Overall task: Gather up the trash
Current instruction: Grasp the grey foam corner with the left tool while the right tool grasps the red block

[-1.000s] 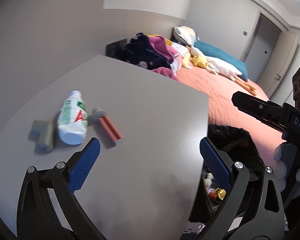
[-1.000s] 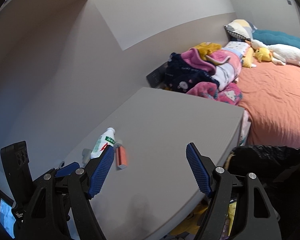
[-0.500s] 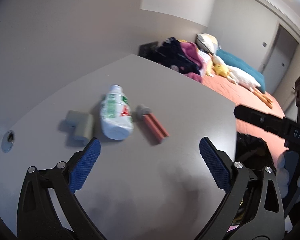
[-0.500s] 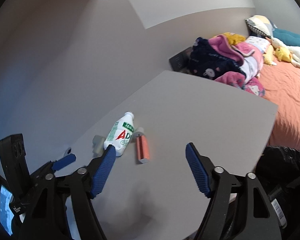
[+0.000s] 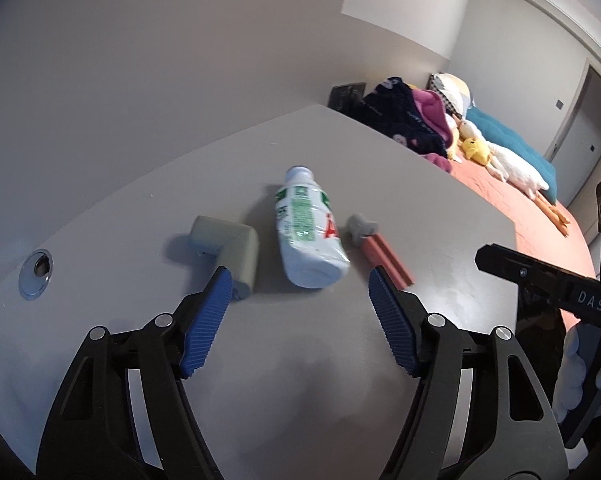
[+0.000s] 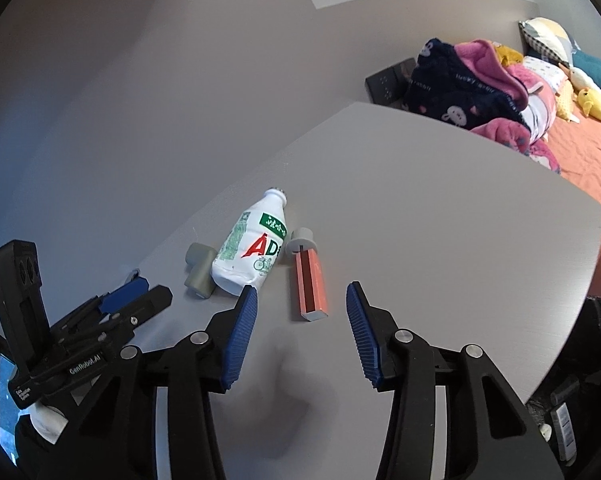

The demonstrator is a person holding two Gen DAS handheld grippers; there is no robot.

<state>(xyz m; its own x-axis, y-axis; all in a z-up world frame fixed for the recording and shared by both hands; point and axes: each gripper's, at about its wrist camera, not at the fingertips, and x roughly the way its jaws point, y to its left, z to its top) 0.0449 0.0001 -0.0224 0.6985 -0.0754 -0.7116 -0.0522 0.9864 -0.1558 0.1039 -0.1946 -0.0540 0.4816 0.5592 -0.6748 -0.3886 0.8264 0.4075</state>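
A white bottle [image 5: 308, 236] with a green and red label lies on its side on the grey table [image 5: 440, 216]; it also shows in the right wrist view [image 6: 254, 248]. A grey block [image 5: 232, 246] lies left of it, also in the right wrist view [image 6: 199, 266]. A red-orange tube with a grey cap [image 5: 380, 246] lies right of it, also in the right wrist view [image 6: 309, 280]. My left gripper [image 5: 300, 280] is open and empty, just short of the bottle's base. My right gripper [image 6: 298, 294] is open and empty, its blue pads either side of the tube's near end.
A black trash bag [image 6: 596, 328] hangs past the table's right edge. A bed with an orange cover [image 6: 580, 140], piled clothes [image 6: 472, 84] and plush toys lies beyond the table. A metal grommet [image 5: 36, 268] sits in the table at left.
Both grippers have moved forward and left over the table toward the three items, which now look closer. The trash bag has slid out to the right edge of view.
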